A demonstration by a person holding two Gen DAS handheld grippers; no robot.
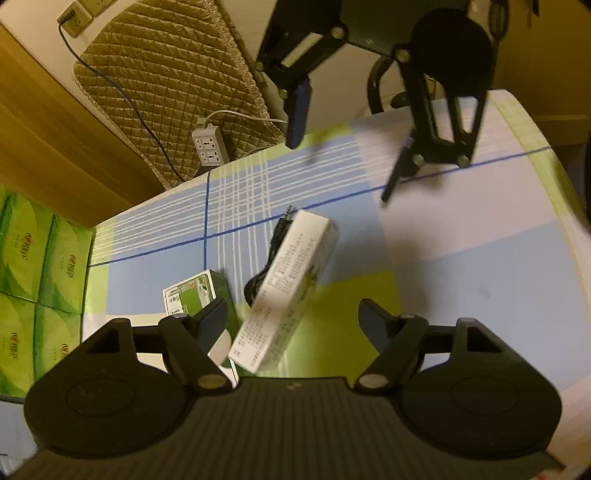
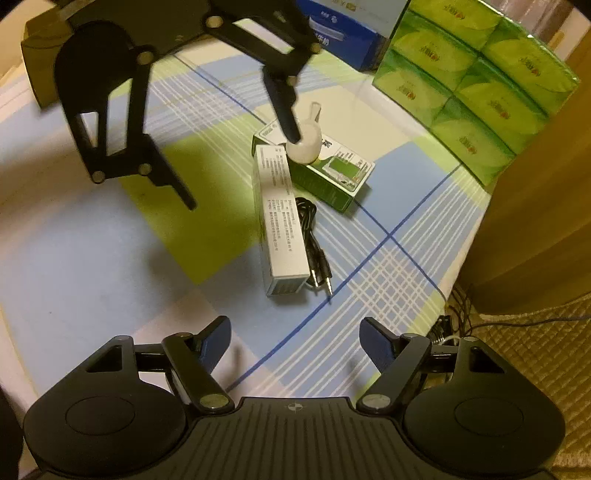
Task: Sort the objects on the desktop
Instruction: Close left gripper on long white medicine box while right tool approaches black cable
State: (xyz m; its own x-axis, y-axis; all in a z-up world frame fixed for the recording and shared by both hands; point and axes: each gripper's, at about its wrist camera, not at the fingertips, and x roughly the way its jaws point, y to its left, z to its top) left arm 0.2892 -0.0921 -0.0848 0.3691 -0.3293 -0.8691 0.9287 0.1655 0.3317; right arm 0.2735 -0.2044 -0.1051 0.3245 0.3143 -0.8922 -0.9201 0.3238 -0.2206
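In the right wrist view the right tongs (image 2: 295,343) hang with jaws wide and nothing between them, above the checked cloth (image 2: 92,266) that covers the desk. Just beyond them a long white carton (image 2: 280,218) lies flat on the cloth, its near end pointing toward the camera. A coiled black audio cable (image 2: 314,243) lies along the carton's right side, touching it, with its two metal plugs by the carton's near end. At the carton's far end a green and white box (image 2: 332,177) lies at an angle, its corner against the carton. A small white rabbit-shaped figure (image 2: 306,142) rests on top of that box. The left tongs (image 2: 240,170) hover over this group, jaws wide and empty; one finger's tip lies over the figure in this view, though contact cannot be told. Further right a block of green tissue packs (image 2: 476,85) is stacked on the desk, and a blue box (image 2: 343,33) stands at the far edge.

From the left wrist view, the carton (image 1: 291,280) sits between the left tongs' spread fingers, the green box (image 1: 195,299) under the left finger, the cable (image 1: 269,258) behind the carton. Far across the desk the right tongs (image 1: 347,155) hang wide. Beyond the desk edge a white power strip (image 1: 208,146) lies on a quilted mat (image 1: 166,74).
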